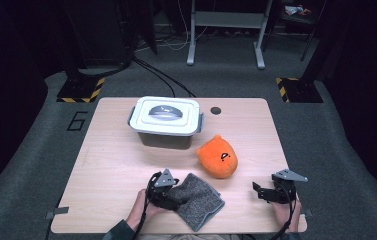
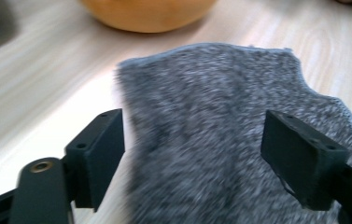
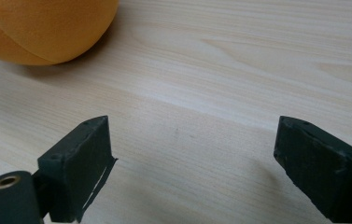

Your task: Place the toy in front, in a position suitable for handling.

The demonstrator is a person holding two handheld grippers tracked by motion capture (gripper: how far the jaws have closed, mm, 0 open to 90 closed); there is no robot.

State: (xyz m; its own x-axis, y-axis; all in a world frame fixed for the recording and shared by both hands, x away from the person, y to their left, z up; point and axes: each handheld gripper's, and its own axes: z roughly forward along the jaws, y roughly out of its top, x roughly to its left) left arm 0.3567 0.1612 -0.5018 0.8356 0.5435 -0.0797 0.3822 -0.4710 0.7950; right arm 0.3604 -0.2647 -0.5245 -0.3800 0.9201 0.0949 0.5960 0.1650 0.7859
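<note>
The left gripper (image 2: pixel 192 154) stands spread over the grey cloth (image 2: pixel 220 121), pads not pressing it; the right gripper (image 3: pixel 192 163) is open above bare table (image 3: pixel 239 56); I think a deeper bite on the cloth's edge is better.

1. An orange plush toy (image 1: pixel 217 157) is lying on the table (image 1: pixel 106 165), up and to the right of the left gripper and up and to the left of the right one, near both.
2. A closed white box (image 1: pixel 166 121) with a grey handle on its lid is sitting farther up the table, well beyond the left gripper.
3. A small dark hole (image 1: pixel 216 110) is showing in the tabletop, well beyond both grippers.
</note>
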